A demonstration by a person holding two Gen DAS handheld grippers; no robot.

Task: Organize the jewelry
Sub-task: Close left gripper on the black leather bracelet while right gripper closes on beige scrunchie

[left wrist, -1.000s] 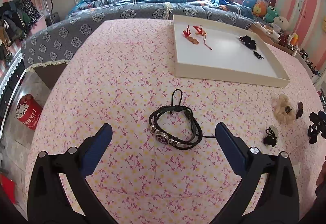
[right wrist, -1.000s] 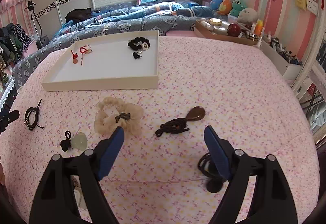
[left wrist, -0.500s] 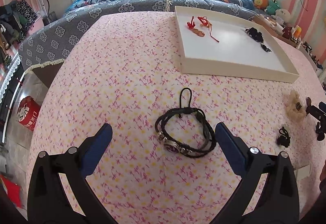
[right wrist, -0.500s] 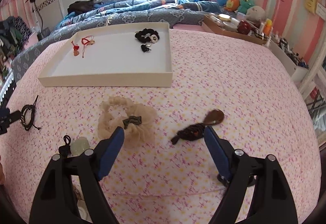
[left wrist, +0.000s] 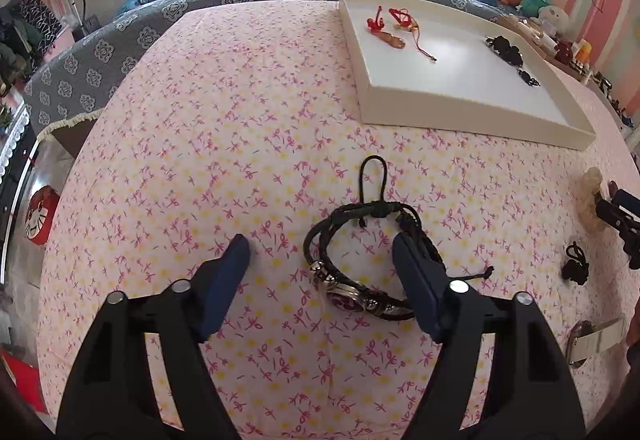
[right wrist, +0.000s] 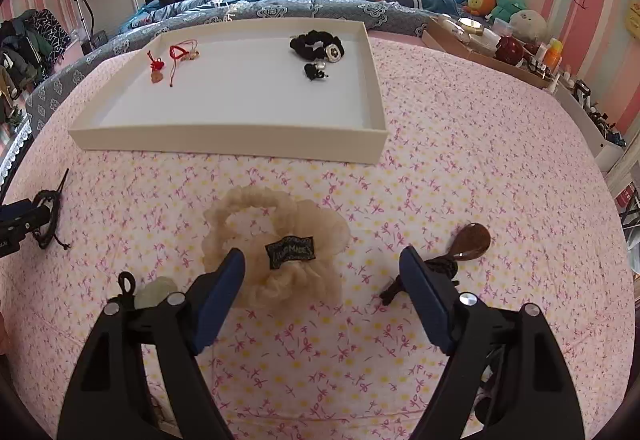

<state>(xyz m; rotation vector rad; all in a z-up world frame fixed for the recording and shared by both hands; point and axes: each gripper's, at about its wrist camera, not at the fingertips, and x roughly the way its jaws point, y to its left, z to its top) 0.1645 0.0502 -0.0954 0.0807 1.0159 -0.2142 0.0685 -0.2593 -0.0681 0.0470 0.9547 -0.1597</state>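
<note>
A black braided bracelet [left wrist: 340, 236] with a metal charm lies on the pink cloth. My left gripper [left wrist: 320, 252] is open and low over it, its right finger inside the loop, its left finger outside. A cream scrunchie [right wrist: 276, 236] with a black label lies between the open fingers of my right gripper [right wrist: 322, 260]. A brown pendant on a black cord [right wrist: 468, 242] lies by the right finger. The white tray [right wrist: 224, 146] holds red cord charms [right wrist: 164, 60] and a black scrunchie [right wrist: 316, 46].
A pale stone with a black knot [right wrist: 154, 290] lies at the left of the right gripper. A small black knot [left wrist: 575, 266] and a metal clip [left wrist: 592, 336] lie at the right of the left wrist view. A bed with a blue quilt [right wrist: 280, 0] stands behind.
My left gripper has moved forward and down onto the bracelet, and its fingers have narrowed. My right gripper has moved forward over the cream scrunchie.
</note>
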